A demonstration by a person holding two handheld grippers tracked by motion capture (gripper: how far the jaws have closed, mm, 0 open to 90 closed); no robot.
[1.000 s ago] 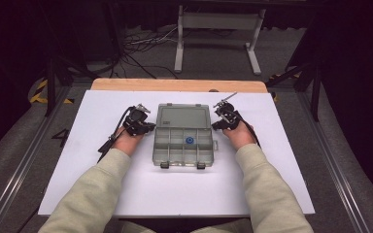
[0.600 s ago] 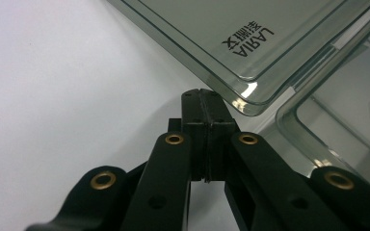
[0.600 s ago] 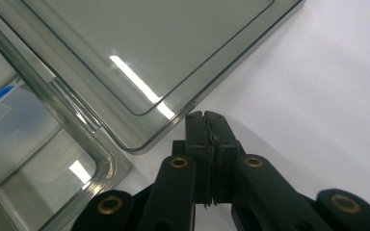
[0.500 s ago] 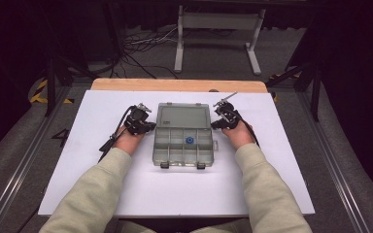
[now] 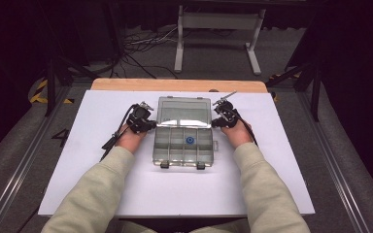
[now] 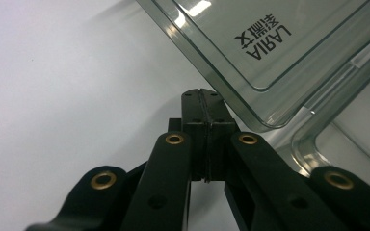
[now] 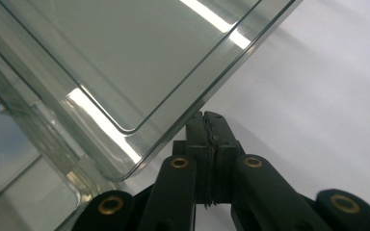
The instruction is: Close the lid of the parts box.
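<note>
Nothing has visibly moved since the earlier frames: the clear plastic compartment box point(image 5: 183, 132) sits mid-table on the white sheet point(image 5: 102, 194), lid point(image 6: 270, 53) raised. Left gripper point(image 5: 143, 121) and right gripper point(image 5: 222, 114) flank it, jaws pressed together, empty, tips under the lid's edges

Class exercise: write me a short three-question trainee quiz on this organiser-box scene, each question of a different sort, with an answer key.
1. True or false: the lid of the clear compartment box is raised.
2. Which best describes the jaws of the left gripper and the right gripper? A) both shut with nothing between them B) both wide open C) both clamped on the lid
3. What colour is the small round item in a compartment of the box?

Key: 1 true; 2 A; 3 blue.
</note>
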